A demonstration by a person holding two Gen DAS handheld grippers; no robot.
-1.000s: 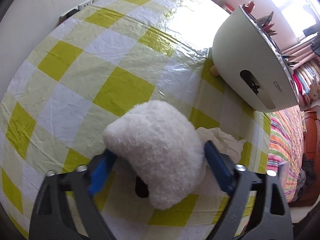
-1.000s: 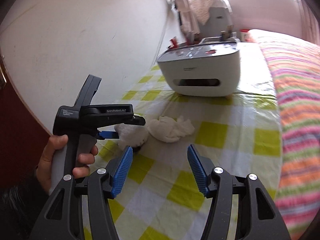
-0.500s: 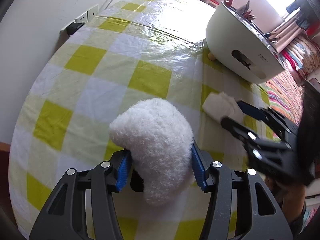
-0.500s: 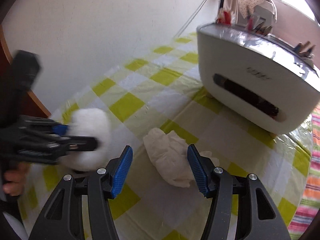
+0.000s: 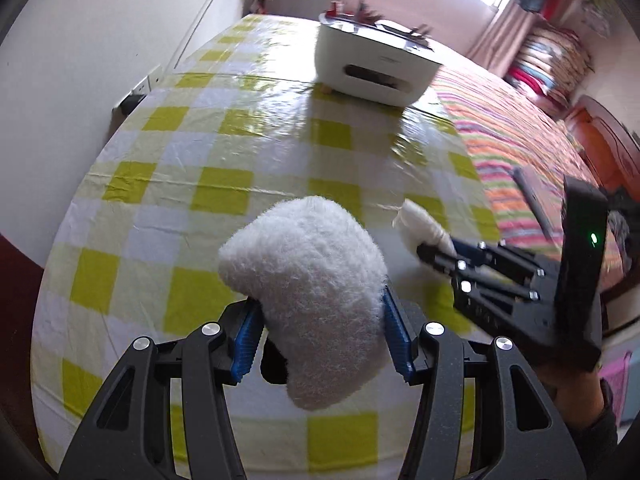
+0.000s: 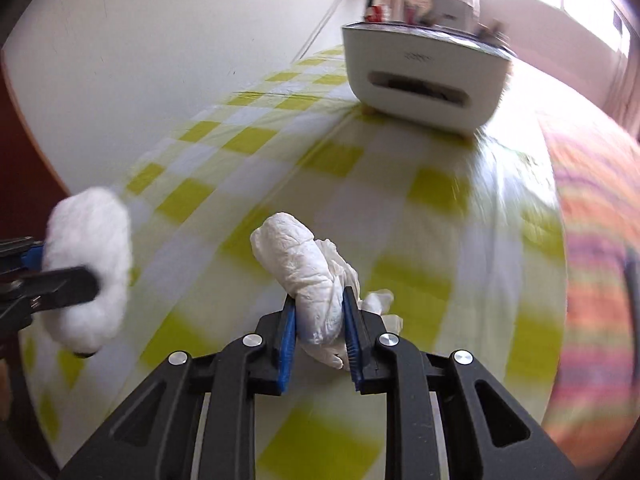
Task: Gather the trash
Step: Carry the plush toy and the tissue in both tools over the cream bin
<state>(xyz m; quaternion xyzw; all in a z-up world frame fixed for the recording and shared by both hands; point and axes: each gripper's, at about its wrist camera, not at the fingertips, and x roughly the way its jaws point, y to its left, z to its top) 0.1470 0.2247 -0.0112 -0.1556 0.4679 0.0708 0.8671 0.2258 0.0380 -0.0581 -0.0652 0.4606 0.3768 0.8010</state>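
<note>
While each claw pinches white trash, a white appliance [image 5: 374, 68] stands beyond.

The bench [image 5: 224, 184] wears a glossy cloth checked in lime-yellow, white and pale green. The fluffy pad [image 5: 312, 280] is plain white, as is the crumpled tissue [image 6: 308, 276] (its creases shade to grey). Both the left claw [image 5: 320, 332] and the right claw [image 6: 320, 334] are black with ribbed blue pads [image 6: 287, 340]. The appliance [image 5: 372, 68] is off-white with a dark slot. The bed [image 5: 520, 148] carries orange, pink and green stripes.
</note>
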